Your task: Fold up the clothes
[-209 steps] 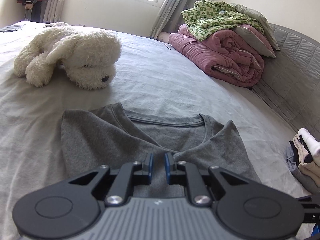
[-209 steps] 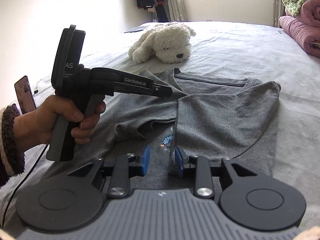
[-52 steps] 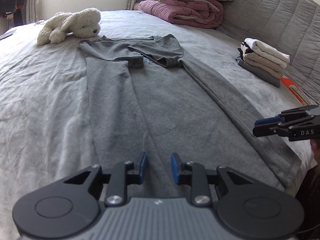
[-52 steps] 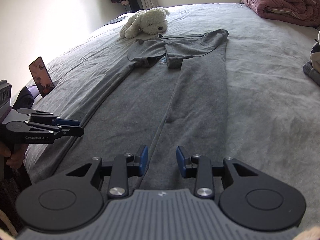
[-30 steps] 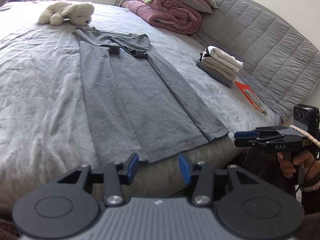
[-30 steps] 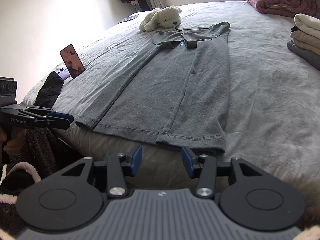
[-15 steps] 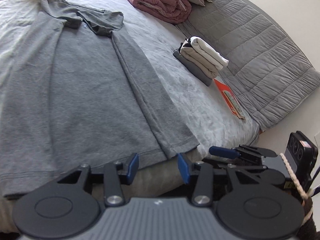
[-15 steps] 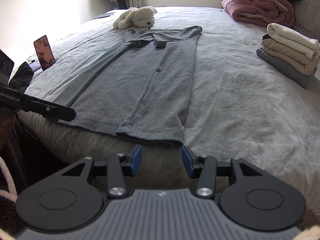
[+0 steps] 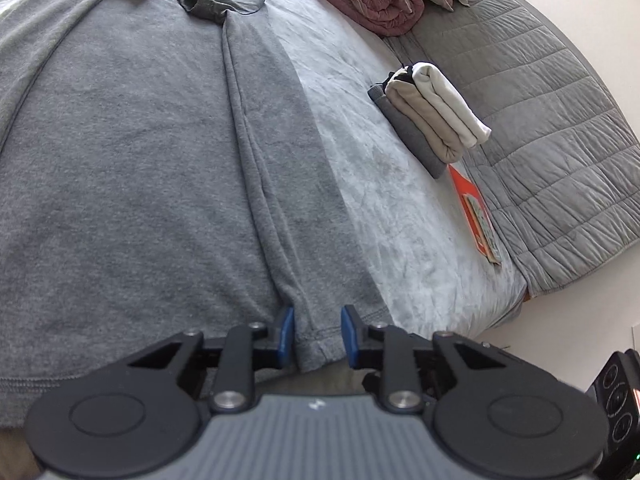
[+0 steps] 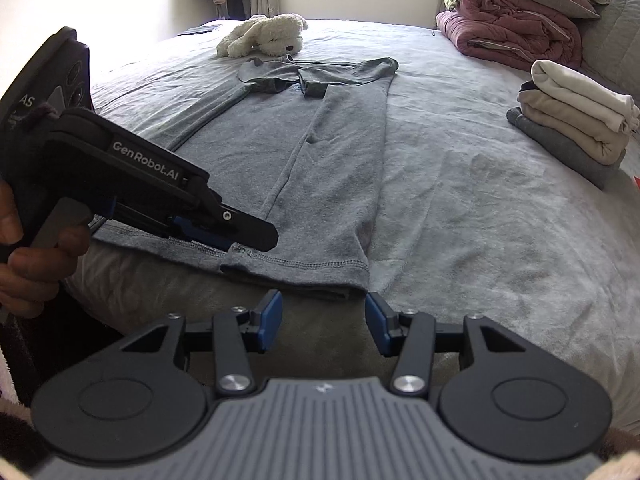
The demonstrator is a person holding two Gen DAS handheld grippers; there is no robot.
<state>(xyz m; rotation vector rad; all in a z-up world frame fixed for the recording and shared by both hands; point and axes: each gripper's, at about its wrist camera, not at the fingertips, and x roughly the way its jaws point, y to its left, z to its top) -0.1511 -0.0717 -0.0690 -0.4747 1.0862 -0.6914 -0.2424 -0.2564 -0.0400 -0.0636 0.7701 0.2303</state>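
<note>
So: the long grey knit garment (image 10: 320,168) lies flat along the grey bed (image 10: 480,208), sides already folded inward into a narrow strip, neckline up by the white plush dog (image 10: 266,38), hem right at the near bed edge.

Handling: soft, light, limp jersey. No stiffness, so it will sag and drape from wherever it's pinched, and the stacked layers can slide apart. Best hold is the stitched hem, one corner per gripper, pinching all layers together (the hem seam is the thickest, least stretchy bit).

Left gripper (image 9: 316,338): fingers closing, folded hem edge sits between the blue pads; the left-wrist view shows a gap on both sides, so not clamped yet. Right gripper (image 10: 322,322): fingers spread and opening a bit, nothing between them, parked just short of the right hem corner, apart from the cloth.

Versus half a second ago: the left gripper has swung in across the hem from the outer left side and now sits on the inner fold edge, tips over the fabric. Its fingers have narrowed noticeably. Right gripper barely changed, slightly lower and nearer the hem. Stack of folded beige and white clothes (image 10: 572,112) untouched.
</note>
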